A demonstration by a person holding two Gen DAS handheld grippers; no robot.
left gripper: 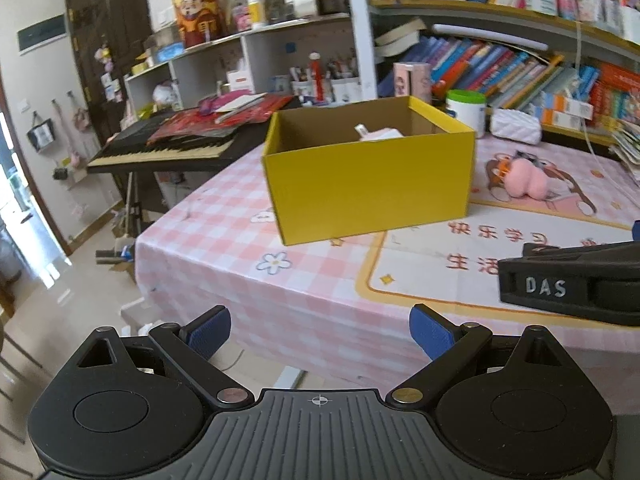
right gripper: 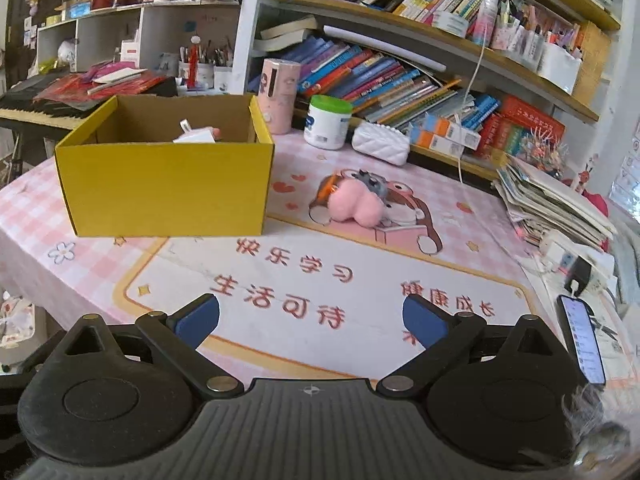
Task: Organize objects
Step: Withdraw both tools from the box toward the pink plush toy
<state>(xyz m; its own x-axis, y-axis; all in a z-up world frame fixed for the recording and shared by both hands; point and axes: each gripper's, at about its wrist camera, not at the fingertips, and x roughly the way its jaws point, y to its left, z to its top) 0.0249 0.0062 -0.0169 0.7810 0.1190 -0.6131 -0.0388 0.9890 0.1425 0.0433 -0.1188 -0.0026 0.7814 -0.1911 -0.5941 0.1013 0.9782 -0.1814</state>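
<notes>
progress looks partial: yellow box [right gripper: 164, 184] on the counter [right gripper: 360, 280] already holds a white item [right gripper: 196, 136], while a pink plush toy [right gripper: 356, 204] lies out on the mat just to the box's right, apparently left to put away. left gripper [left gripper: 320, 334] and right gripper [right gripper: 312, 320] both hover with jaws apart and empty, well short of the toy.

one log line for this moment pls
left gripper: open, empty | right gripper: open, empty | yellow box: on table, white item inside | pink plush: on mat, right of box, untouched
</notes>
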